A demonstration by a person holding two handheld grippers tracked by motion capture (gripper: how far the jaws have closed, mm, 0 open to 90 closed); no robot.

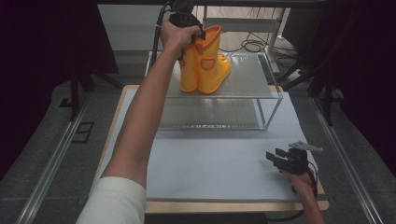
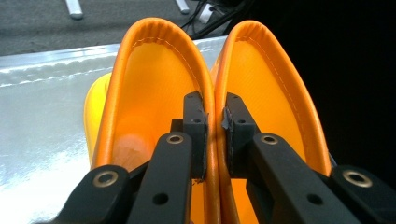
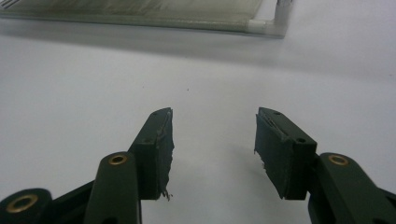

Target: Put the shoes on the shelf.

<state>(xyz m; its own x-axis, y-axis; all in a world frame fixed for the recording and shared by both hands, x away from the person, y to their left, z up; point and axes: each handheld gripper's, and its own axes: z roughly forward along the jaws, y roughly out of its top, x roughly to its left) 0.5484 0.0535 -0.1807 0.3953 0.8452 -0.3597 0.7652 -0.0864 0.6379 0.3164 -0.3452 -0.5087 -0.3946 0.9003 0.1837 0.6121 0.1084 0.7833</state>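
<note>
The white surface (image 1: pixel 219 168) spreads wide under everything, and the clear two-tier shelf (image 1: pixel 261 100) stands on its far half, our landmark. On top of the shelf, towards its left end, stands the pair of yellow boots (image 1: pixel 205 63), upright, side by side and touching, toes pointing to the shelf's right end (orange trim runs round both openings). Up there at the boot tops is the left hand-held gripper (image 2: pixel 215 135), arm stretched out over the shelf's left side. Its jaws are pressed nearly together, one reaching down inside each boot, pinching the two adjoining orange rims between the pads. In front of the shelf, off its right corner, the right hand-held gripper (image 3: pixel 212 149) sits low over the white surface, jaws spread wide apart with nothing between them.
</note>
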